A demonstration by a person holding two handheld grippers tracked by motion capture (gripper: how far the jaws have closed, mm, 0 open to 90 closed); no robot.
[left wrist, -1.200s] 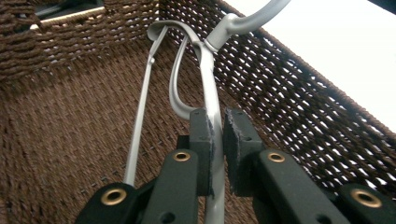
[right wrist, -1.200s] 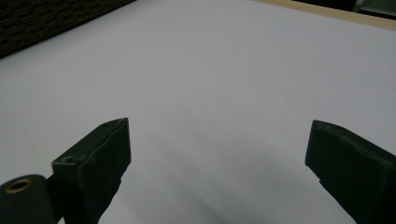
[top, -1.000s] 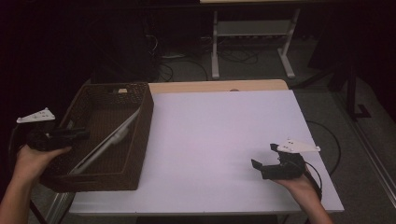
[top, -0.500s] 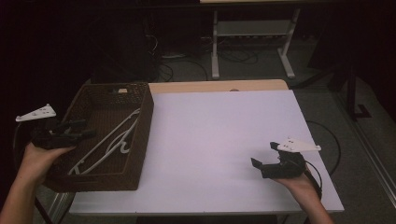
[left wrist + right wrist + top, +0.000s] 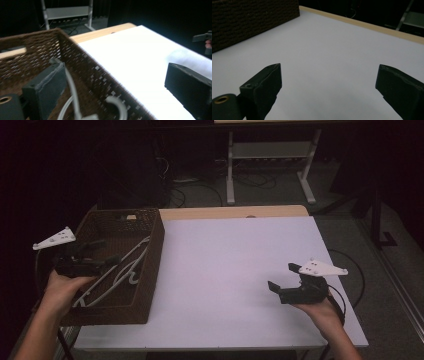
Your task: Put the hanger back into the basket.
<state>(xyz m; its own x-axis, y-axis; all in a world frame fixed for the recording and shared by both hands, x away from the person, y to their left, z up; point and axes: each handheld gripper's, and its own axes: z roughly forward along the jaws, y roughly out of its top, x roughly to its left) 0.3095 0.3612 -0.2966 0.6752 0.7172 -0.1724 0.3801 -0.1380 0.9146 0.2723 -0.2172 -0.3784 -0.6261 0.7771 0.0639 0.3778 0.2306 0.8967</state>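
A brown wicker basket point(image 5: 150, 270) stands on the left part of the white table point(image 5: 235, 265). White plastic hangers point(image 5: 125, 270) lie inside it. My left gripper point(image 5: 106, 252) hovers over the basket's left side and is open. In the left gripper view its jaws stand wide apart point(image 5: 115, 68), a white hanger point(image 5: 72, 92) curves up beside the left jaw, and the basket wall point(image 5: 100, 75) runs between the jaws. My right gripper point(image 5: 282, 276) is open above the table's front right. Nothing but bare table lies between its jaws point(image 5: 329, 67).
A strip of wooden tabletop point(image 5: 230, 212) shows along the far edge. Beyond it stands a metal stand point(image 5: 270, 165) with cables on the dark floor. The basket's side point(image 5: 249, 20) shows far off in the right gripper view. The right gripper point(image 5: 203, 40) shows far right in the left gripper view.
A hanger that stretched slanting across the basket has settled lower among the others. My left gripper has edged right over the basket. The right gripper has stayed put.
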